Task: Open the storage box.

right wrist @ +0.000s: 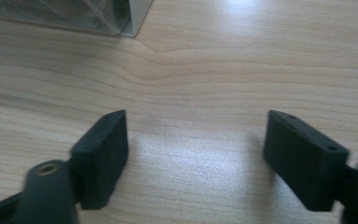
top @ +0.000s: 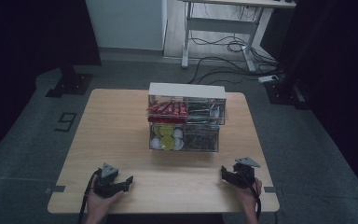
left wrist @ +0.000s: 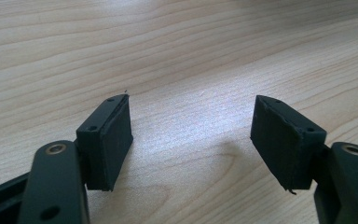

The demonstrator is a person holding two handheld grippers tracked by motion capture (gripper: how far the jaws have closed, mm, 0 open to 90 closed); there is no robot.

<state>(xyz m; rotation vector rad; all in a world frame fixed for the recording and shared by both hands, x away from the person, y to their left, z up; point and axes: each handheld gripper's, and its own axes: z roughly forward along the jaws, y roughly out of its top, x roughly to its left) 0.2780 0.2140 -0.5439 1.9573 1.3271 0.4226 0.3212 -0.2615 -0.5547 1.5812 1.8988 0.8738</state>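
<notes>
Wooden table point(top: 121, 140) bore a clear two-tier organizer point(top: 186, 119) at its middle, long axis running left to right, open fronts facing the person. Left gripper point(top: 129, 179) and right gripper point(top: 223, 171) rested near the front edge, well apart from it. In the left gripper view, jaws stood wide over bare wood. In the right gripper view, jaws stood wide, empty, the organizer's corner point(right wrist: 137, 21) ahead. A careless reach would likely shove the light organizer backward.
</notes>
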